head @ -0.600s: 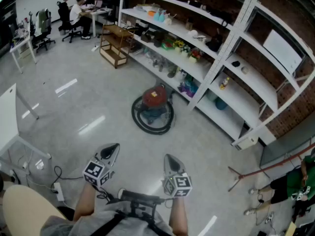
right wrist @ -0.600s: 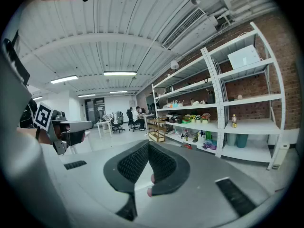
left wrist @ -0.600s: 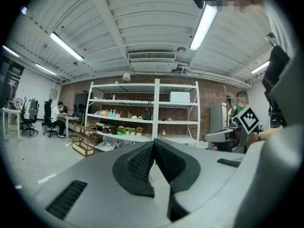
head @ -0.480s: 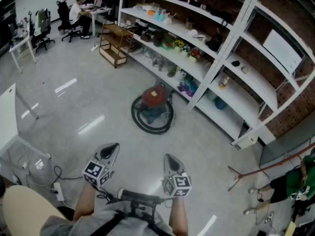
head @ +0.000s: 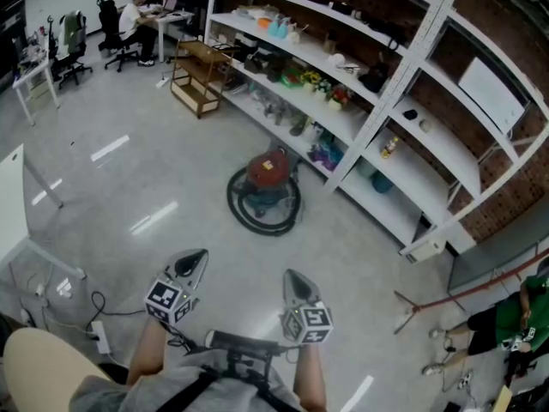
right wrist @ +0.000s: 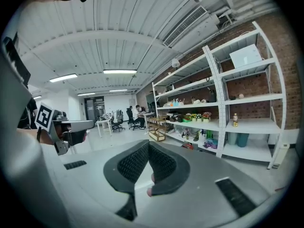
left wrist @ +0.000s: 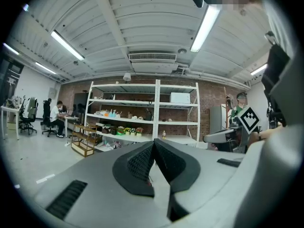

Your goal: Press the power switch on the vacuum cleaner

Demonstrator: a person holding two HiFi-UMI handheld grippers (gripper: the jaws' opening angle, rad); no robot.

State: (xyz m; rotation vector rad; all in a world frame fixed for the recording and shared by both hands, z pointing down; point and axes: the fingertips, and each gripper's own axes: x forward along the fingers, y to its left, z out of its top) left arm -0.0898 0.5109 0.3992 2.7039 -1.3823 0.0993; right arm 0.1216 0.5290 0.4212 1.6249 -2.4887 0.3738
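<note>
**Both tools shut, vacuum still way out front**

My left tool [head: 190, 267] is down low, jaws pressed together on nothing. The vacuum cleaner [head: 268, 175], red top with its hose [head: 257, 223] looped round it, sits on the floor well ahead, just beside the white shelving [head: 386, 88]. My right tool [head: 296, 283] is the same: jaws together, empty.

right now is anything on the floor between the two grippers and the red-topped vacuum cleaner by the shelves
Nothing visible does. Bare grey floor lies between the left gripper, the right gripper and the red-topped round vacuum cleaner. Only its black hose, coiled on the floor around it, rings the near side.
</note>
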